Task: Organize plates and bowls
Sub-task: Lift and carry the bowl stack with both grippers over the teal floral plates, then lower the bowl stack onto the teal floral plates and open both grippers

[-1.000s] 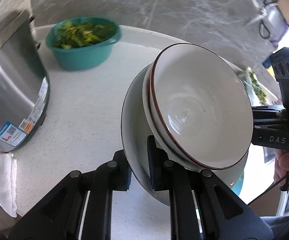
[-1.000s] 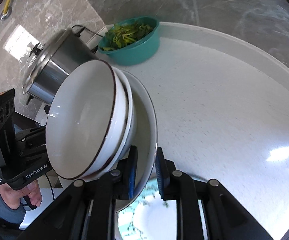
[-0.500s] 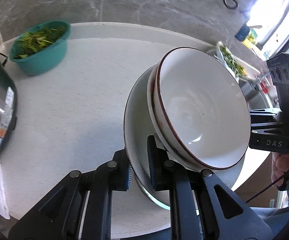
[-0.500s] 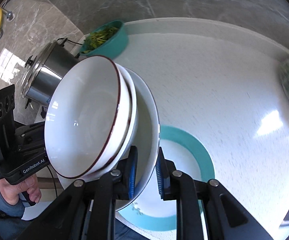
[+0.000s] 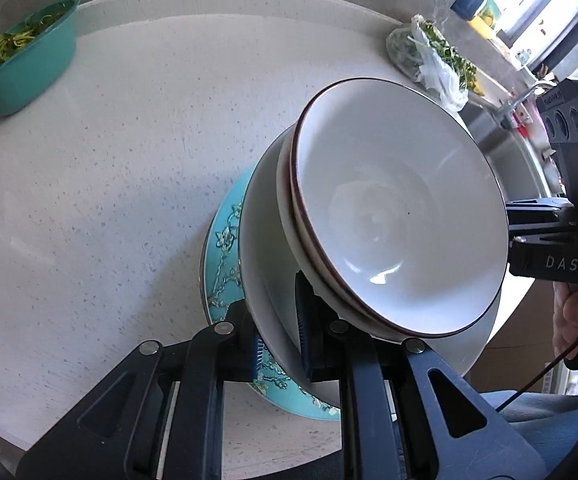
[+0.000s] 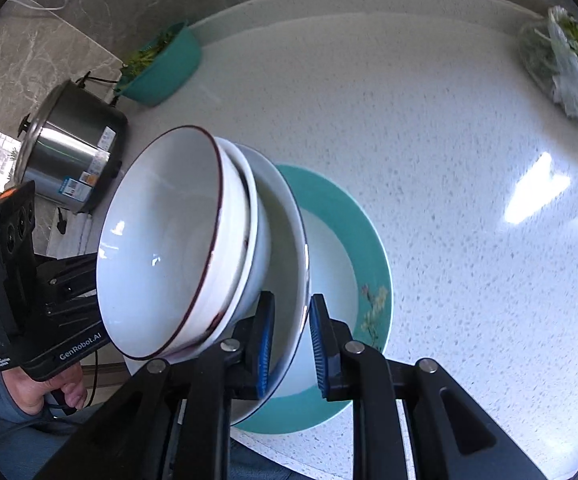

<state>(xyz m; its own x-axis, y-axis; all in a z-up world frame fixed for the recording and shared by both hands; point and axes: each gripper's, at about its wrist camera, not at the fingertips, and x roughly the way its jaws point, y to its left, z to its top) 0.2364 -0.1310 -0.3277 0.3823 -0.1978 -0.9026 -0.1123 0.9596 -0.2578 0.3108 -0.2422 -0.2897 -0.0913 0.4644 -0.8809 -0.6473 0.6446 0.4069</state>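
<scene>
A stack of white bowls hangs between both grippers: a brown-rimmed bowl (image 5: 401,224) nested in another, both inside a larger white bowl (image 5: 261,272). My left gripper (image 5: 279,336) is shut on the large bowl's rim from one side. My right gripper (image 6: 291,344) is shut on the opposite rim; the stack shows there too (image 6: 161,248). The stack is just above a teal floral plate (image 5: 225,248), which lies on the counter and also shows in the right wrist view (image 6: 365,240).
A teal bowl of greens (image 5: 21,68) stands at the back left of the white counter (image 5: 109,184). A steel rice cooker (image 6: 73,148) stands at the left. A plastic bag of greens (image 6: 569,60) lies at the back right.
Both grippers have carried the bowl stack rightward, away from the rice cooker, and down over the teal plate, which has come into view beneath it.
</scene>
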